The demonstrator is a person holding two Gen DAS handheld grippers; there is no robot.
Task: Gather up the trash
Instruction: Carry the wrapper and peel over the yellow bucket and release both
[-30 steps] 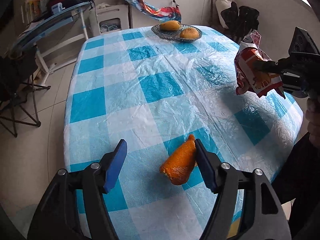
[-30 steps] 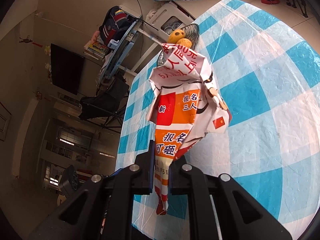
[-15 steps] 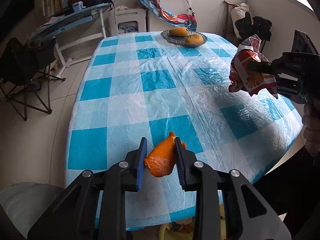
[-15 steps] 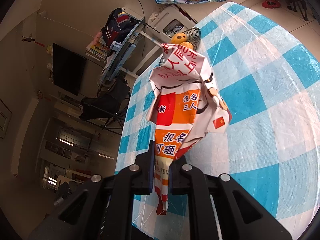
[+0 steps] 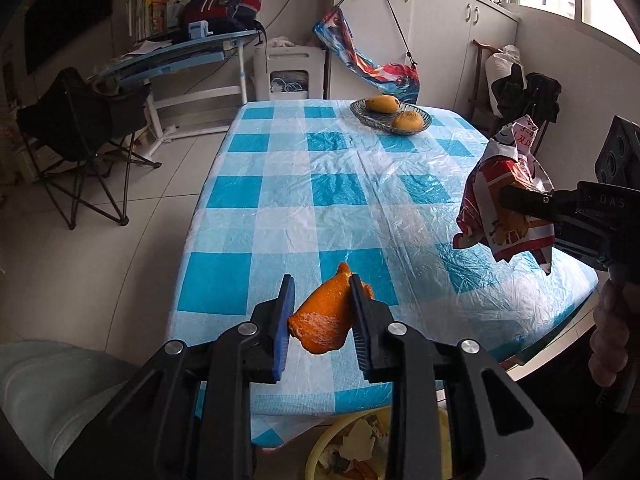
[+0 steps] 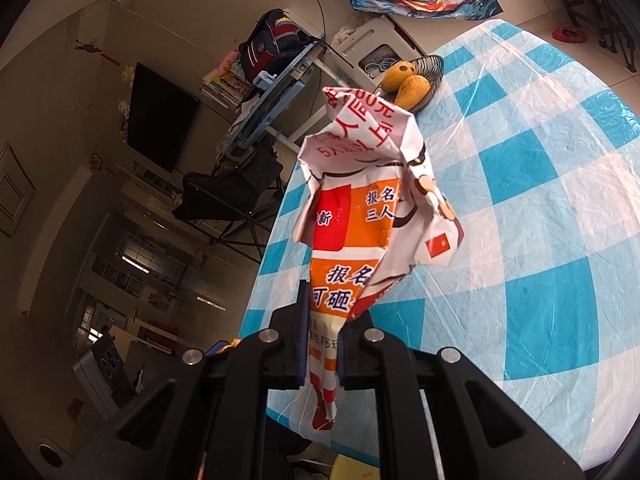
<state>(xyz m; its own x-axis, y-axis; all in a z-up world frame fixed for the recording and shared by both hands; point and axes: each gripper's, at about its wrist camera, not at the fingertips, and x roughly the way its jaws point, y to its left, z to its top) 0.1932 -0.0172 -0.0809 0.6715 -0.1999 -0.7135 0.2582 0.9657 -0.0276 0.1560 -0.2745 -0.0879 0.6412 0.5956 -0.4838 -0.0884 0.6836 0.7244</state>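
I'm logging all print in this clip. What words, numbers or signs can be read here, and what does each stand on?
"报名" and "三人": orange panel of the crumpled flyer held by the right gripper.
"新": its red panel.
"可砸": lower orange panel.
"DAS": right gripper's body, left wrist view.
The flyer's red lettering on top is too creased to read, as are the book spines.

The yellow bin (image 5: 320, 450) below the table edge is mostly hidden behind the left gripper (image 5: 322, 320), and the scraps inside it cannot be identified. The crumpled wrapper (image 6: 372, 216) covers part of the fruit basket (image 6: 434, 68) in the right wrist view. The wrapper's lower end disappears between the right gripper (image 6: 323, 344) fingers, and its small print is unreadable.
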